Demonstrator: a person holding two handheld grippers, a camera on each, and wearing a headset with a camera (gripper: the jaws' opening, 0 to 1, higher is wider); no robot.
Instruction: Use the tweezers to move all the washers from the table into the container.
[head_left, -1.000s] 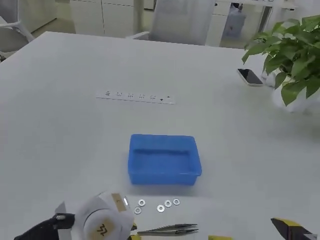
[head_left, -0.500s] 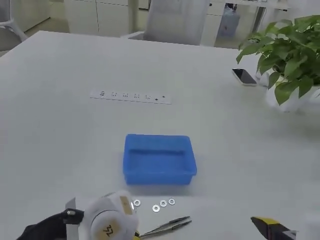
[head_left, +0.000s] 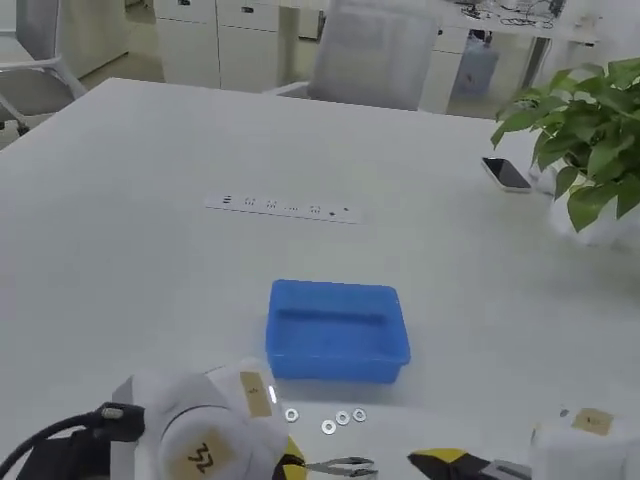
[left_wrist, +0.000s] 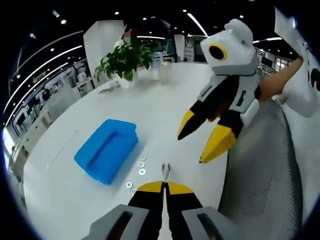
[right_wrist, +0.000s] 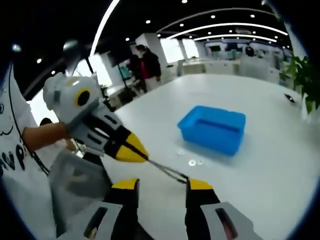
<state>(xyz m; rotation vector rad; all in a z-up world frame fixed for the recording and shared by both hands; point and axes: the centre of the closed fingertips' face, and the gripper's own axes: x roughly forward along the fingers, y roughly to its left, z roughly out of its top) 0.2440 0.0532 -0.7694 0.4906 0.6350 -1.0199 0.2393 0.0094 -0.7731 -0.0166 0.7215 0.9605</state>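
Left gripper (left_wrist: 164, 186) has its jaws pinched together on the tweezers (left_wrist: 165, 171), with the tips poking out just ahead of it. The washers (left_wrist: 142, 172) are loose on the worktop (left_wrist: 165, 115), just ahead and a bit left of those tips. I count four in a short, ragged row. The blue container (left_wrist: 106, 150) sits right past the washers, further out from the gripper, close to them but not touching.

Right gripper (right_wrist: 162, 184) is off to the left one's right side, jaws spread apart. From its own view the tweezer tips reach in near its right jaw, but I honestly can't tell if they touch. The washers and container lie just beyond that.
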